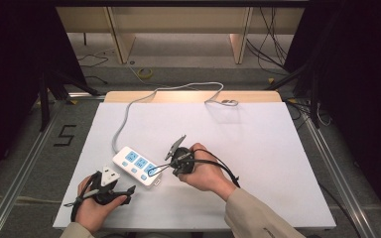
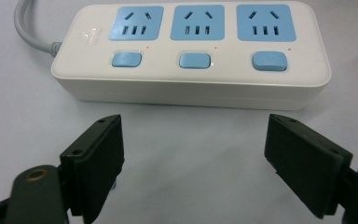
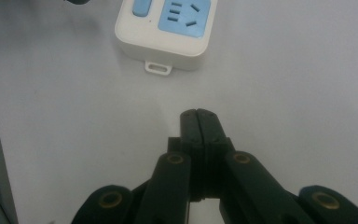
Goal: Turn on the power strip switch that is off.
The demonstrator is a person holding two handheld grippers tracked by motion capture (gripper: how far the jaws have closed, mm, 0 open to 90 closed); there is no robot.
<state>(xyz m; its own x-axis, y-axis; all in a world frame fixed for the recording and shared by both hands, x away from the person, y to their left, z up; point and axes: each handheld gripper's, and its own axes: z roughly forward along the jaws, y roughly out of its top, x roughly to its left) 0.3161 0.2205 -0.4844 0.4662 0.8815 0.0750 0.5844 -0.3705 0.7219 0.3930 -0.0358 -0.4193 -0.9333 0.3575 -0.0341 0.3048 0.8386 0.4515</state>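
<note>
On the left, the left gripper [image 1: 110, 190] rests low on the white table [image 1: 278, 163], near the front edge. Its fingers [image 2: 95, 154] are spread wide apart and hold nothing. They point at the long side of the power strip [image 2: 191, 51], which lies just in front of them on the table. The strip is white with three blue sockets and three blue buttons [image 2: 194, 60]. Its grey cord [image 1: 124, 116] runs off toward the far side of the table.

To the right, the right gripper [image 1: 178, 156] sits close to the strip's short end [image 3: 165, 28]. Its fingers [image 3: 199, 122] are pressed tight together with nothing between them. They point at the table just short of that end.

I think the hands are getting ready to work on the strip. One gripper may hold it while the other pushes a button. Next, the left fingers need to slide forward around the strip. The closed right fingers need to move over a button and press down gently.
</note>
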